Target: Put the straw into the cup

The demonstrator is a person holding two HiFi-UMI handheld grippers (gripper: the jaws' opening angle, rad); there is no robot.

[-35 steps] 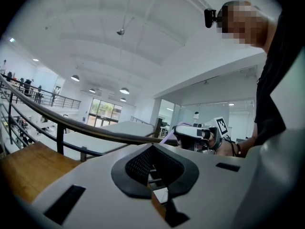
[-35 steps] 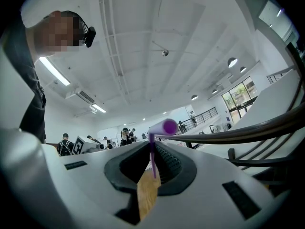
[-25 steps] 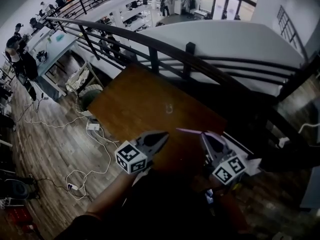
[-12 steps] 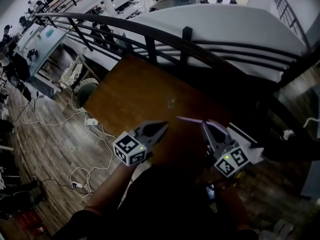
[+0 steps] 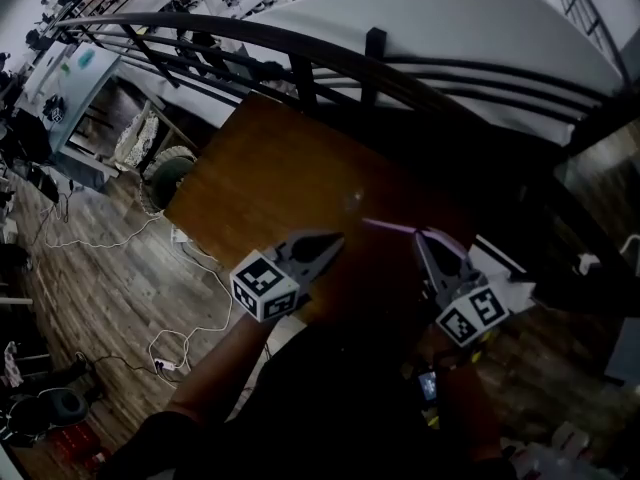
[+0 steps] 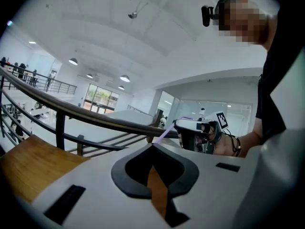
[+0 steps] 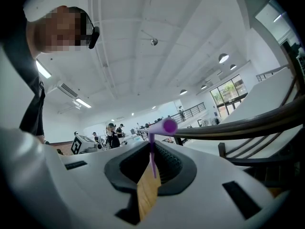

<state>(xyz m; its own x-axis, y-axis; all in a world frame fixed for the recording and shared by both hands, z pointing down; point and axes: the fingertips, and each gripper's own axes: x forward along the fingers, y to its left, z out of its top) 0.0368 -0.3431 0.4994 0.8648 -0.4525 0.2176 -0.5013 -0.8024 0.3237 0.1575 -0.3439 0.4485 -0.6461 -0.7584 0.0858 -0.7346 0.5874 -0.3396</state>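
Pivoting is threatening a miss: right gripper (image 5: pixel 421 237) jaws are pinching the purple straw (image 5: pixel 388 226) by one end, just short of the tiny clear cup (image 5: pixel 352 201) farther on the desk (image 5: pixel 260 183); left gripper (image 5: pixel 333 239) jaws are sitting closed, empty.

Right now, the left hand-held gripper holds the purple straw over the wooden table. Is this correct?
Not quite: it is the right hand-held gripper that holds the purple straw over the wooden table. The right gripper view shows the straw pinched between its jaws. In the left gripper view, the left hand-held gripper is shut on nothing.
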